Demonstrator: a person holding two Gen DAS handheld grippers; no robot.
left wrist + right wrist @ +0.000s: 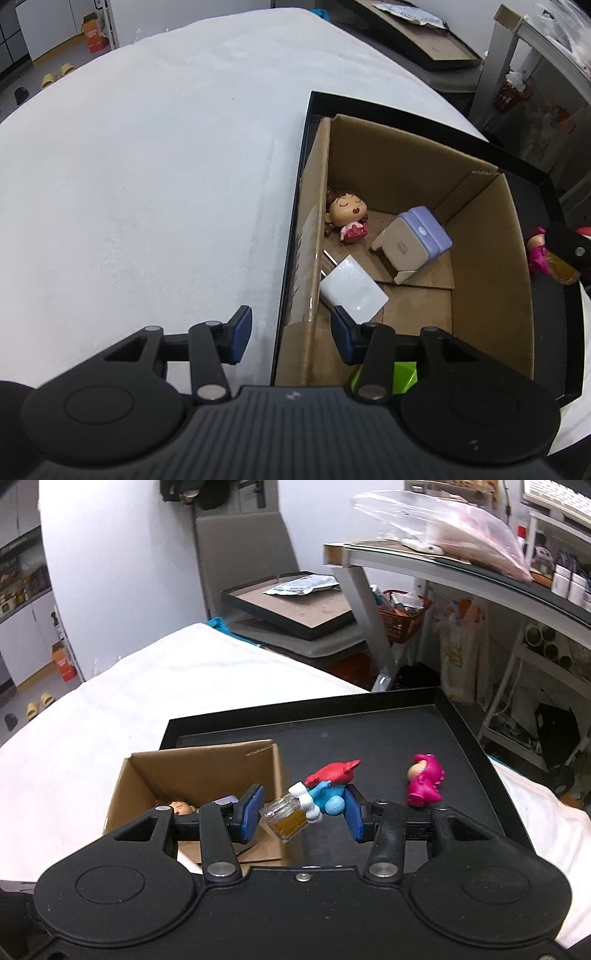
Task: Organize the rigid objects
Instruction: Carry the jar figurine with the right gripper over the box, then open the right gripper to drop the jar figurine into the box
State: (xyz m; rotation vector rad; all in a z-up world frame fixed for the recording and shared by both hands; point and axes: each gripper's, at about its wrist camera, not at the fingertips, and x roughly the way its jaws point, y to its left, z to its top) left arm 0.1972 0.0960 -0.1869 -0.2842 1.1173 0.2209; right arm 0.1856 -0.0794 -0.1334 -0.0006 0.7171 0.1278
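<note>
**Right gripper poised over loose toys beside a part-filled box**

Nearest the right wrist camera, the right gripper [302, 818] stood wide open, its blue pads either side of a small clear jar [286, 819] of amber contents and a red-and-blue figure [327, 788]. Both lay on the black tray [461, 731], just beside the cardboard box [207, 760]. Neither pad touched either item. To do this step well, the gripper would probably need to settle on one item only, centre it between the pads and close on its firmest part, since the jar and the figure lay touching and could be nudged together.

The left gripper [291, 334] was also wide open and empty, hovering over the near left wall of the box.

Counted near to far: inside the box, one green object [404, 373], mostly hidden, one white charger plug [352, 290], one lilac-and-cream block [415, 240] and one sleeping-faced doll [347, 218]. On the tray outside the box: one jar, one red-and-blue figure and, further off, one pink figure [424, 779]. That made four items boxed and three loose. The tray rested on a white cloth [147, 184].
</note>
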